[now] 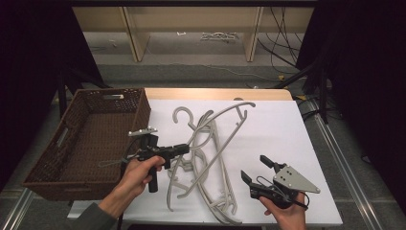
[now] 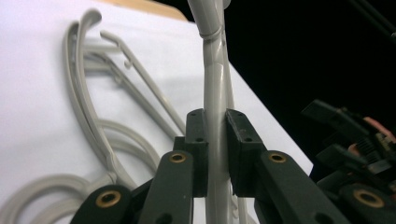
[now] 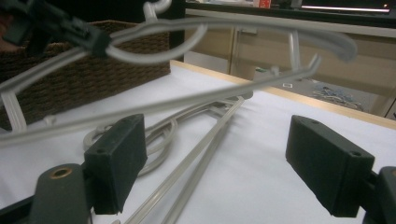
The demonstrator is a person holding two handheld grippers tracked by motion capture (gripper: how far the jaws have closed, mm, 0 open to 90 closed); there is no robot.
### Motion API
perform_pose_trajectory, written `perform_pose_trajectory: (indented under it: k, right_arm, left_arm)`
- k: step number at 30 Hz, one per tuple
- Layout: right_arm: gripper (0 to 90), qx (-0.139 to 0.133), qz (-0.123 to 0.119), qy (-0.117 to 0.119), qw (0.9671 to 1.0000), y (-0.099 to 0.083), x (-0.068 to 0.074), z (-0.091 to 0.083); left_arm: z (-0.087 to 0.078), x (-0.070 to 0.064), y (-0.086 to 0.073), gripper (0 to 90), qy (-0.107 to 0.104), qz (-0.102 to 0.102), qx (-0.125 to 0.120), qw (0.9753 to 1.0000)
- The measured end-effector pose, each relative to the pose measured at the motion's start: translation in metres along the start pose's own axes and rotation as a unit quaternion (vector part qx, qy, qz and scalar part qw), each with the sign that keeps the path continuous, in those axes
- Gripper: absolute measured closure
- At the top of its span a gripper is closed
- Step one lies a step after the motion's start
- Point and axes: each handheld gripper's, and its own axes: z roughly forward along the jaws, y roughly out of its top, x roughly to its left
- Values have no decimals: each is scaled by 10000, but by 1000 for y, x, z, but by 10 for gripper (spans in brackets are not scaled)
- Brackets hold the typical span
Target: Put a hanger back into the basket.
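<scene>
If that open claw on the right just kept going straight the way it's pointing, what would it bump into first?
Probably the lifted grey hanger, whose bar crosses just ahead of the right claw, while the left claw holds it up. Depth is unclear; beyond lie the piled hangers and the wicker basket.

Table (image 1: 282, 120): white top, wood strip along far edge. Wicker basket (image 1: 81, 143) sits at left edge, overhanging it. Pile of grey hangers (image 1: 210, 158) lies mid-table, running from centre to near edge. Right half bare.
</scene>
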Motion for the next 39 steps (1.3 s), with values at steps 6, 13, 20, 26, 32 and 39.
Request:
perform_pose_trajectory:
  k: [6,13,20,26,32,39]
  right_arm:
    - [214,23,-4,-1,10000,0,0,0]
    - [214,16,5,-26,10000,-1,0,1]
    - [214,36,59,50,10000,-2,0,2]
    - [214,98,0,20,9999,-2,0,2]
    - [214,97,32,-25,9999,-3,-2,3]
    - [215,94,39,-37,9999,-3,-2,3]
  left_arm:
    - [-29,-3,32,802,72,142,-279,9995]
    - [-66,0,64,801,410,364,-577,9968]
    - [-104,18,84,801,858,458,-788,9921]
    - [-125,36,88,801,1095,418,-849,9895]
    - [-163,59,94,801,1357,576,-1051,9835]
    - [-191,79,95,800,1551,670,-1117,9793]
